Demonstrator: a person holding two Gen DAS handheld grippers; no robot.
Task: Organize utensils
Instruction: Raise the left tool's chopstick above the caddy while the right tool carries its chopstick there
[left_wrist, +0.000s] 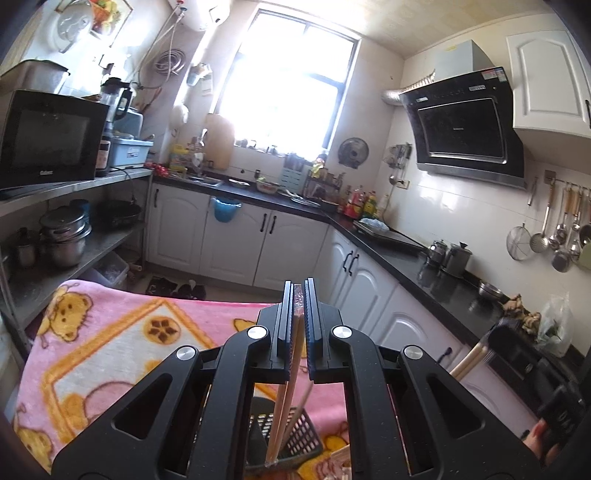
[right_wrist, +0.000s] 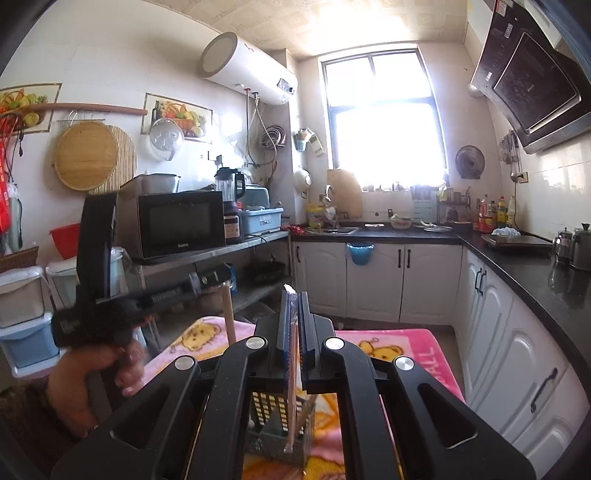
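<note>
Left gripper (left_wrist: 298, 295) jaws clamped on chopsticks (left_wrist: 286, 398) — right gripper (right_wrist: 294, 299) likewise, apparently wrapped chopsticks (right_wrist: 293, 391).

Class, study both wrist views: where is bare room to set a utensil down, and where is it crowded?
Free: the pink blanket left of the black perforated basket, and the black counter between the kettles and the cabinet doors. Crowded: the counter under the window, packed with bottles and dishes, and the pot shelf.
</note>
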